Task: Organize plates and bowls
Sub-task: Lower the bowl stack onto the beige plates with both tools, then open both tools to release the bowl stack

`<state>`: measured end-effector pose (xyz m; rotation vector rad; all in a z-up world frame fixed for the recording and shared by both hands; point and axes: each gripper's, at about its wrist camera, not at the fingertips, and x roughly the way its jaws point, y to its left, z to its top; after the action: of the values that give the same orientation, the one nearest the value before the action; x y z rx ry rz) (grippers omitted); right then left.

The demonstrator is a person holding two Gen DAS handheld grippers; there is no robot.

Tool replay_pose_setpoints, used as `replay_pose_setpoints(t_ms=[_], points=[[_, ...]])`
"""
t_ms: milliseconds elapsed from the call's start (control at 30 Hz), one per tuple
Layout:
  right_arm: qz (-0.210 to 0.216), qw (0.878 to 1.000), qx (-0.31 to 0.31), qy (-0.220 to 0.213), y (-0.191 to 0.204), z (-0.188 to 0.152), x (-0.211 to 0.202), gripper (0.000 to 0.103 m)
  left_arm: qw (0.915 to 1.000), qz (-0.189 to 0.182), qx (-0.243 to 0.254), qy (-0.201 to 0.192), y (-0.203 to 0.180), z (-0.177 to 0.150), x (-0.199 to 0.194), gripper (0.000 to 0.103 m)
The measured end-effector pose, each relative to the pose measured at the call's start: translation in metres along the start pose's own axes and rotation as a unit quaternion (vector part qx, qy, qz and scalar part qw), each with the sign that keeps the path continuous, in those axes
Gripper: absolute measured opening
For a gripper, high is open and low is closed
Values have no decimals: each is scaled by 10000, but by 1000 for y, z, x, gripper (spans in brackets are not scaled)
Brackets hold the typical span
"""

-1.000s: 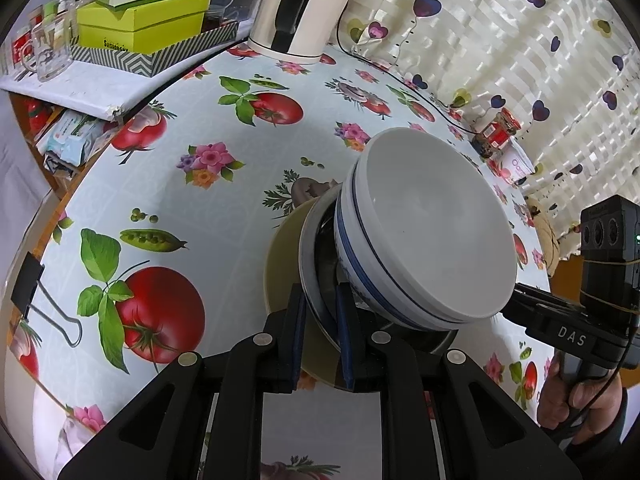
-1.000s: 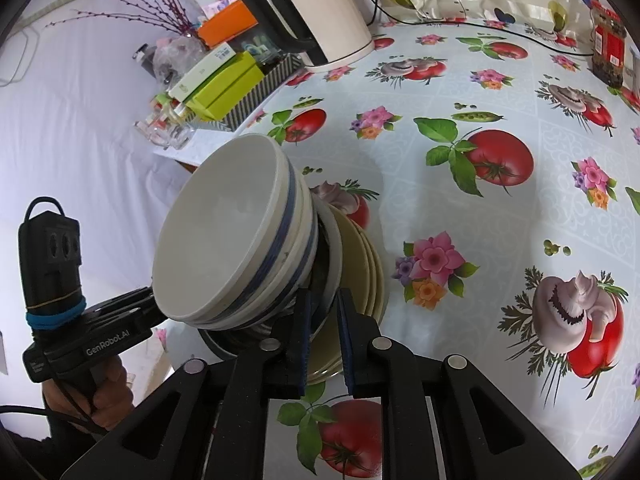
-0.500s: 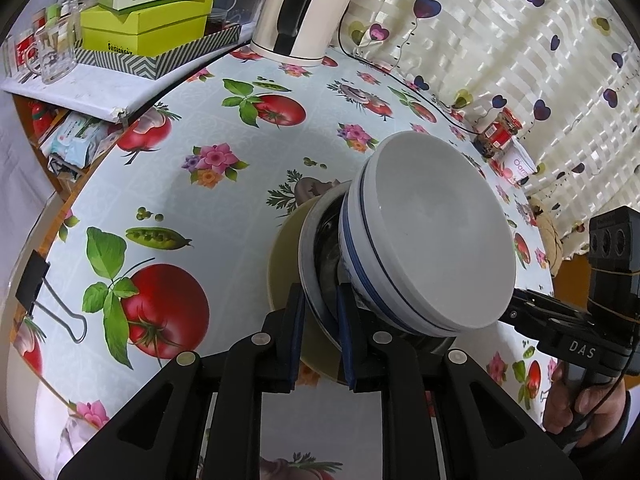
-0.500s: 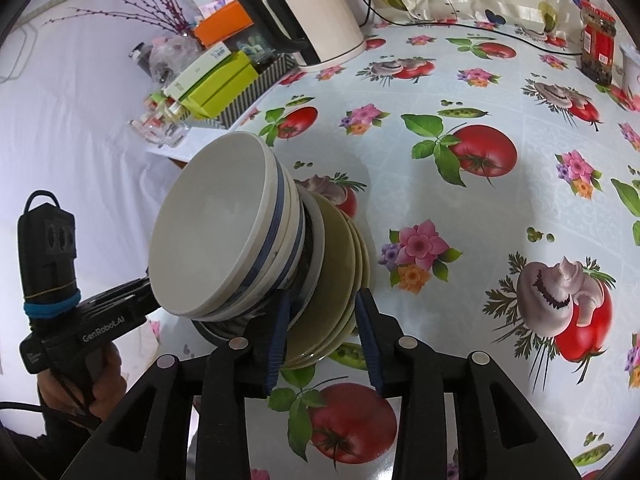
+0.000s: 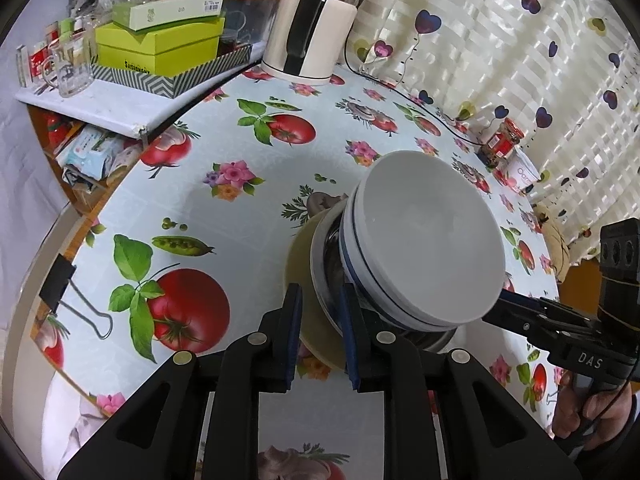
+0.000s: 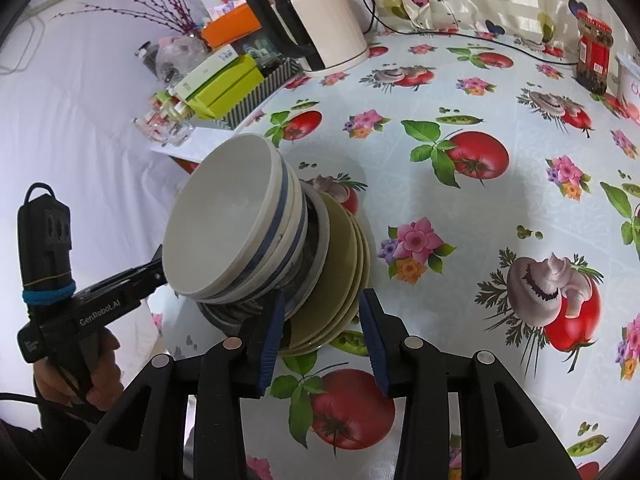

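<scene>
Nearest the lens in the left wrist view, the left tool (image 5: 319,332) has its blue-padded fingers parted a little, straddling the edge of the olive plates (image 5: 298,276) without clearly pressing on them. Likewise, low in the right wrist view, the right tool (image 6: 322,338) stands wide, its fingers on either side of the plates' rim and apart from it. Just past both tools the stack sits on the worktop (image 6: 500,208), which is covered in a cloth printed with tomatoes, mushrooms, peas and flowers. At the bottom of the stack lie several olive plates, on them a metal bowl (image 5: 326,256), and on top the white bowls (image 6: 236,220) with a blue band, nested one in another. In the right wrist view the stack fills the centre left; in the left wrist view it sits centre right, with the right tool's body reaching in from the lower right. A binder clip (image 5: 70,300) grips the cloth at the worktop's left edge. Farther back, at the upper left of the left wrist view, green boxes (image 5: 160,46) rest in a striped tray. Beyond them a white kettle (image 6: 320,24) stands near the curtain with hearts (image 5: 520,40), and a red-labelled jar (image 6: 594,56) sits at the far right.
</scene>
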<state>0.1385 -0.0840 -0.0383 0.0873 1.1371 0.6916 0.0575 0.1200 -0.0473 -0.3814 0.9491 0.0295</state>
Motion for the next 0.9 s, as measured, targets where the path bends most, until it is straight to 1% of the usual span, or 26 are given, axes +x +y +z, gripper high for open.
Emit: replay_pose_setpoints(t_ms=[233,533,667,900], points=[[-129,9997,-186,-113,9,-5,-10,45,9997,207,100,-126,-8,-5,-8,20],[-484,9967,-597,-267,26,-15,-18,52,9974,589,353,-231,-25,-18,-19,20],[-596,9947,-778,-319,34,-22,-21,55,9965,650,464,-244,-32,-25,-23,20],[-819,9901,-1078,-372,48,-35,-26,58,9960,661,570,-179,-41,-35,-23,20]])
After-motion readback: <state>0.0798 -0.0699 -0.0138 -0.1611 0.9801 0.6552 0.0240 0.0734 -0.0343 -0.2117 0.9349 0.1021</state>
